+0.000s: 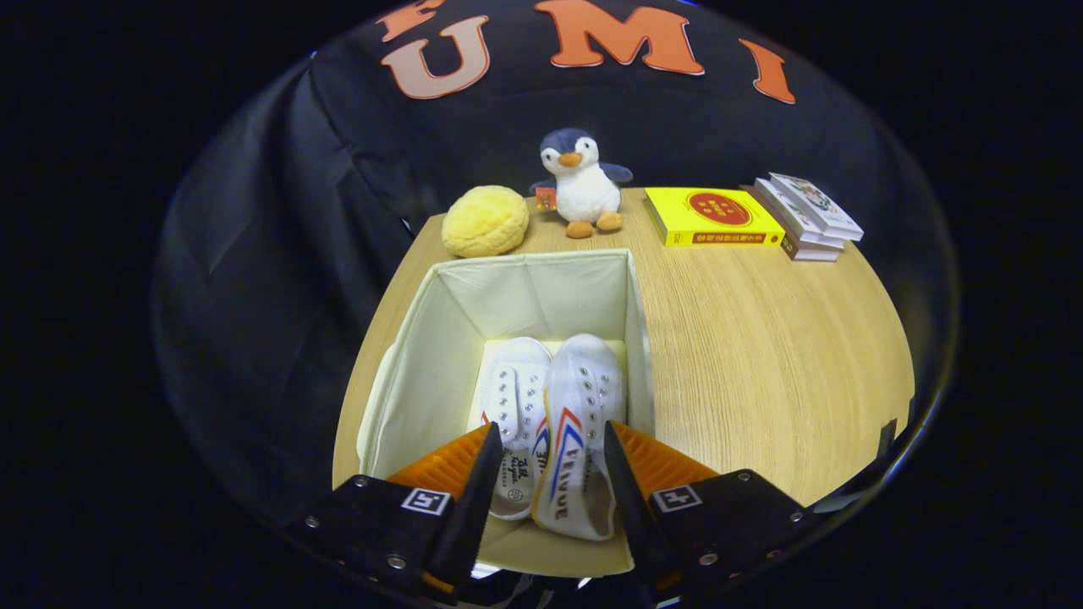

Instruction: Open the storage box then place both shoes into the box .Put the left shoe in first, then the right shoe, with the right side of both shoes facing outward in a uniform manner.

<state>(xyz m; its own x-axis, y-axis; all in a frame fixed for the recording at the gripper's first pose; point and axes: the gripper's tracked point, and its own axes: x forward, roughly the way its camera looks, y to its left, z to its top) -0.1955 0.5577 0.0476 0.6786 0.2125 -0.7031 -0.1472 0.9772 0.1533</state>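
Storage box (423, 338): cream fabric, open-topped, standing on the wooden tabletop (761, 355). Contents: two white canvas shoes lying side by side on its floor, toes pointing away from the camera; left-hand shoe (514, 397) with metal eyelets, right-hand shoe (575, 423) with red and blue stripes along its side, the two touching. Hand-held gripper (546, 469): above the near end of the box, fingers spread moderately wide on either side of the shoes' heel ends; whether either finger presses on a shoe cannot be told. Beyond the box, along the far tabletop edge: yellow round plush (485, 222), penguin plush (582, 182) upright beside it, yellow book (713, 216) lying flat, small stack of books (808, 218) at the far right
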